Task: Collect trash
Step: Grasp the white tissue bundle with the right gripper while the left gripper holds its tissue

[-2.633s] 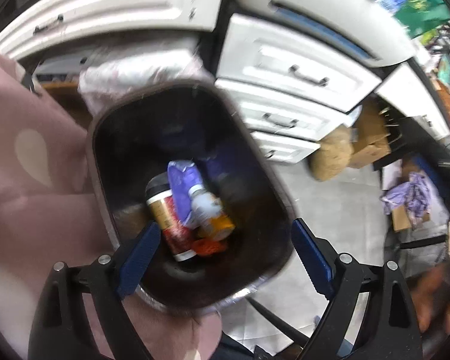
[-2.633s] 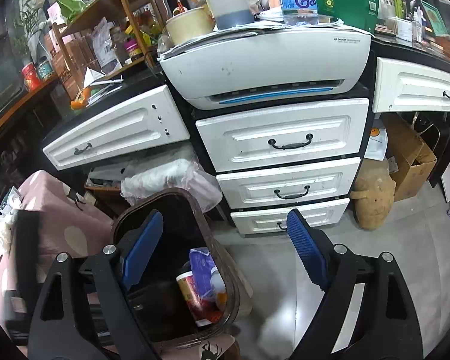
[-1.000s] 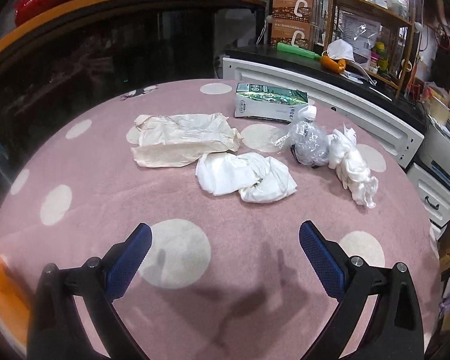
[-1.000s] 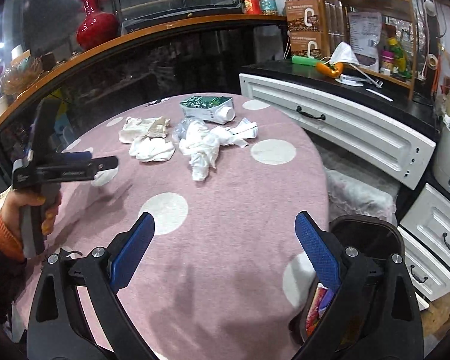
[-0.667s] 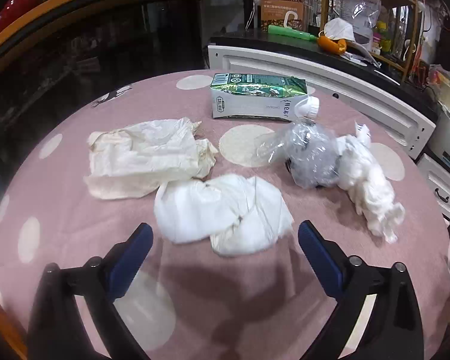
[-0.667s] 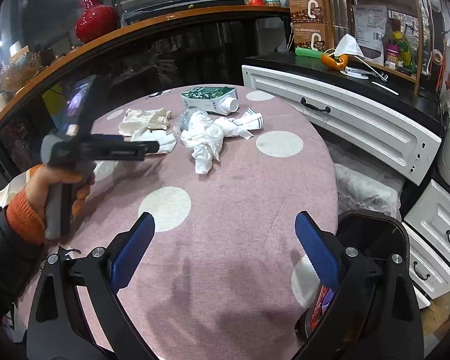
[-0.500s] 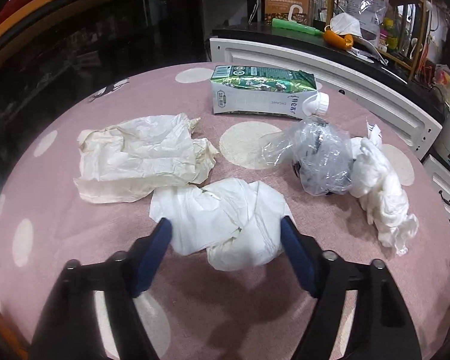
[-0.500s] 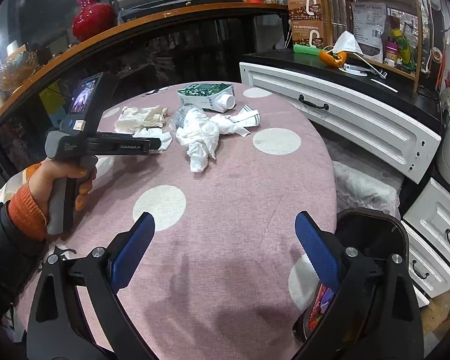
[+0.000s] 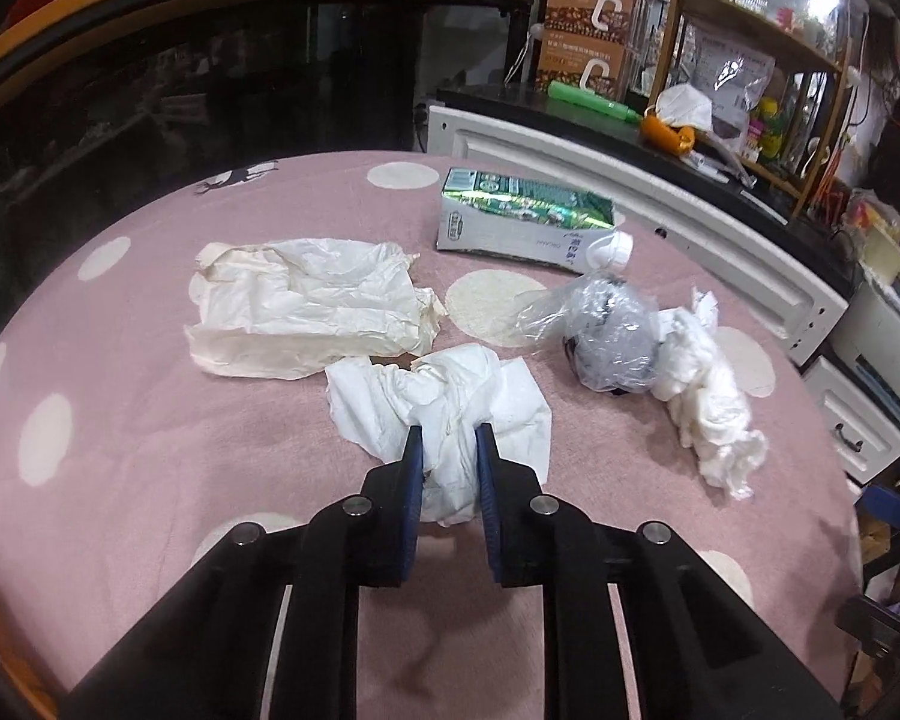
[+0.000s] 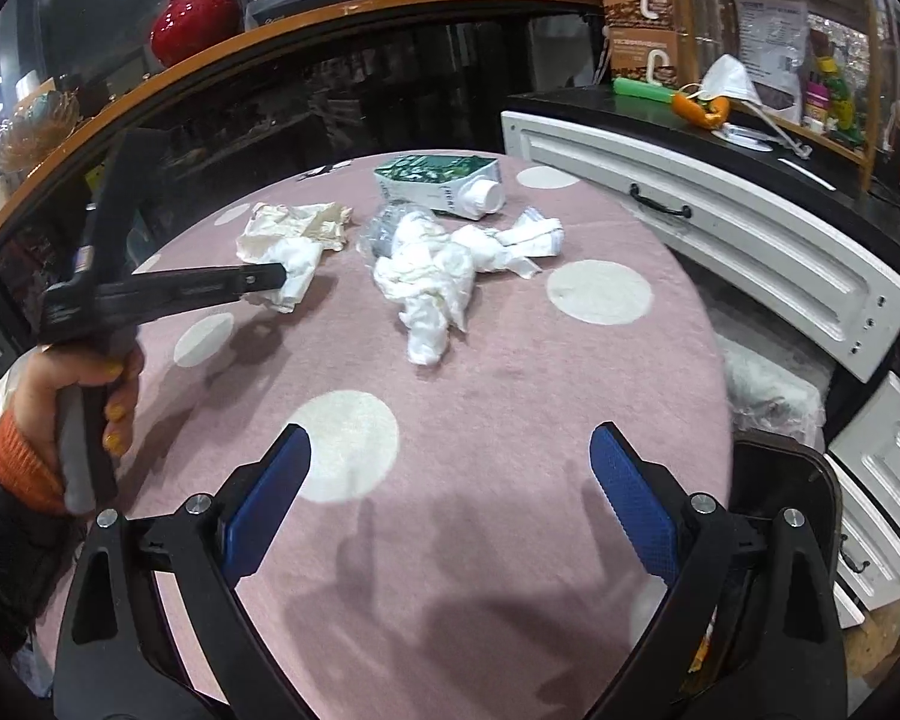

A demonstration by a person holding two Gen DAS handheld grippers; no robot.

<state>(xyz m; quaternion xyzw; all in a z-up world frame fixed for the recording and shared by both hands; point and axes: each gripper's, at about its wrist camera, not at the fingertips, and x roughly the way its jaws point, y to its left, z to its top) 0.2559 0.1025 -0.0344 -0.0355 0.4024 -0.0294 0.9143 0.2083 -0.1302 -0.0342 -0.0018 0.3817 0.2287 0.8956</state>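
The left gripper (image 9: 447, 450) reaches down over the near edge of a crumpled white tissue (image 9: 444, 396) on the pink polka-dot worktop (image 9: 120, 432). Its jaws are closing, with a fold of the tissue bunched between the blue pads (image 9: 413, 480), which touch it on both sides.

Behind the tissue and touching it lies a cream paper bag (image 9: 306, 315). To the right sit a clear plastic bag (image 9: 606, 336) with something dark inside and a twisted white tissue wad (image 9: 708, 402), the two touching. A green carton (image 9: 528, 222) lies on its side farther back.

The right gripper (image 10: 450, 474) hangs spread over bare worktop, nothing between its jaws. A dark trash bin (image 10: 780, 474) stands just beside the worktop's right edge; its contents are mostly hidden behind the gripper.
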